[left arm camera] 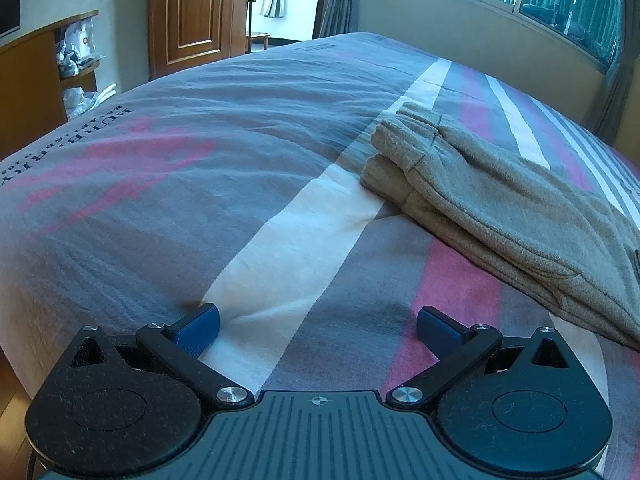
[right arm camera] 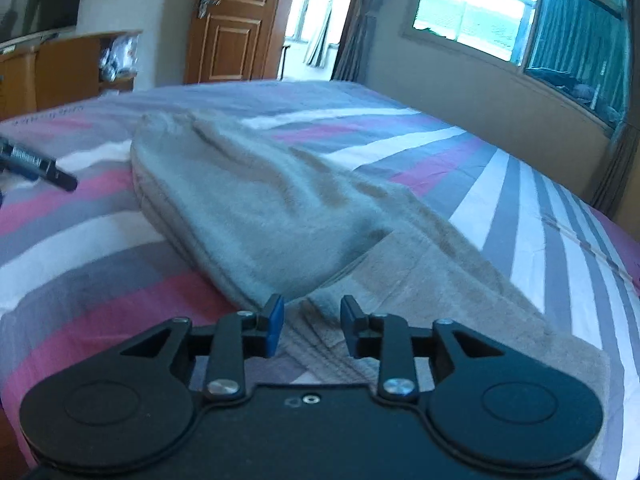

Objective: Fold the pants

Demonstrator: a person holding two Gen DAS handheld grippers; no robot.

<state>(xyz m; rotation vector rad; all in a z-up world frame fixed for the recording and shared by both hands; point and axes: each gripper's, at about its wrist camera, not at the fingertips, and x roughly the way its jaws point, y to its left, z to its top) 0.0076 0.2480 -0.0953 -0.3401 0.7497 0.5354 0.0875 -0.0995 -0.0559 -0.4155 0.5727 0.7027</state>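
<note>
- Left tongs (left arm camera: 318,326): spread wide, nothing between them, low over the striped bed cover (left arm camera: 160,184).
- Right tongs (right arm camera: 312,326): partly spread, not pinching, pants fabric just beyond the tips.
- Pants (right arm camera: 256,204) (grey, folded over): ahead of the right tongs, ahead-right of the left.

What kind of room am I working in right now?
Most likely a home bedroom: a wide bed under a grey, pink and white striped cover, a panelled brown wooden door, and a curtained window along one wall.
</note>
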